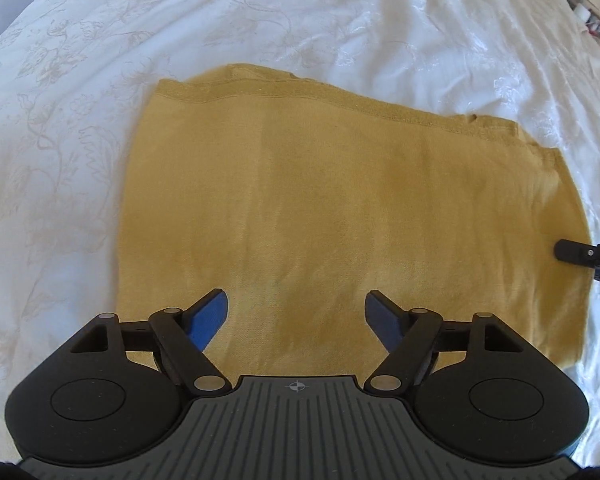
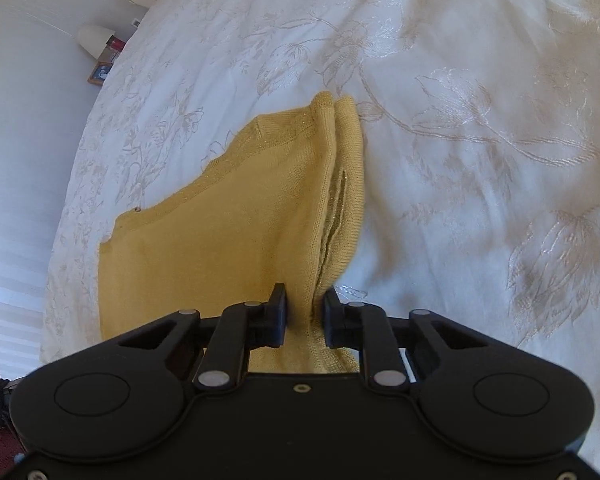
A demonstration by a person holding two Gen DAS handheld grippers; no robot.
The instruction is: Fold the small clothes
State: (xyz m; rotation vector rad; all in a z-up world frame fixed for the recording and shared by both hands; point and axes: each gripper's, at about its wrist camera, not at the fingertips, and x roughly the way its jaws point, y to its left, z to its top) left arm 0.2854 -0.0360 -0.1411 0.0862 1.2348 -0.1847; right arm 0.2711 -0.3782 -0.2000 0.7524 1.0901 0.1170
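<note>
A: Report the garment's location.
B: The yellow knit garment lies folded flat on the white embroidered bedspread.
A: State of the left hand-held gripper?
B: Jaws spread, hovering over the garment's near edge, nothing between them.
A: And the right hand-held gripper?
B: Pinching the garment's edge, fabric bunched between its fingers. In the left wrist view it enters at 3 o'clock.

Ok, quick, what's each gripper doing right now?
Left gripper: open, empty, over the yellow garment.
Right gripper: jaws shut on the garment's edge.
</note>
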